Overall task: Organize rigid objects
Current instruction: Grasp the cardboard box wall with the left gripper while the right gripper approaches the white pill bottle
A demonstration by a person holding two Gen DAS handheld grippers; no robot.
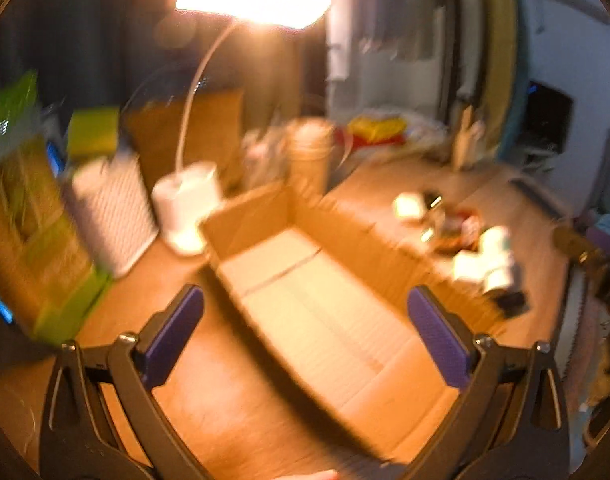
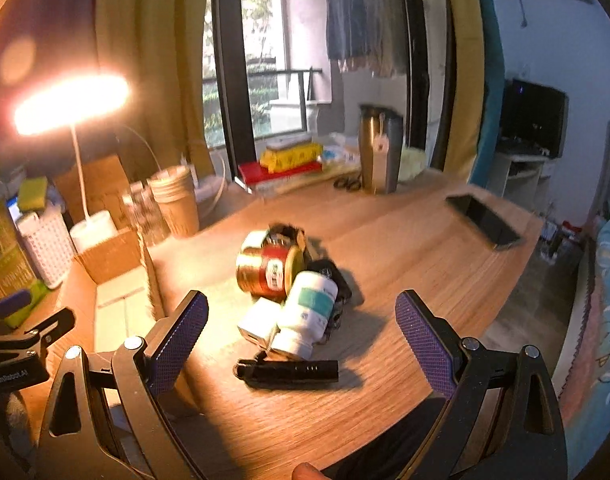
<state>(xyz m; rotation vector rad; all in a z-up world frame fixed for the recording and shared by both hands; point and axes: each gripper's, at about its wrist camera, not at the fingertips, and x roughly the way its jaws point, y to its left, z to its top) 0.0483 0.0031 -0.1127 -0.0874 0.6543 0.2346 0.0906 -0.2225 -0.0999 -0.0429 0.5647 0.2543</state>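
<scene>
Two grippers hang spread wide, holding nothing. Under the left gripper sits the empty box; ahead of the right gripper waits the pile to sort.

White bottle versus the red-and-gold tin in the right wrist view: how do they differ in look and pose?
The white bottle is plain white plastic with a teal label band; the red-and-gold tin is shiny metal with a red label. The bottle is slimmer and lies nearer the right tongs; the tin is squatter and sits behind it. The bottle's cap end points toward the camera; the tin lies crosswise, gold end to the left. Both lie on their sides, touching, in one pile on the wooden table.
</scene>
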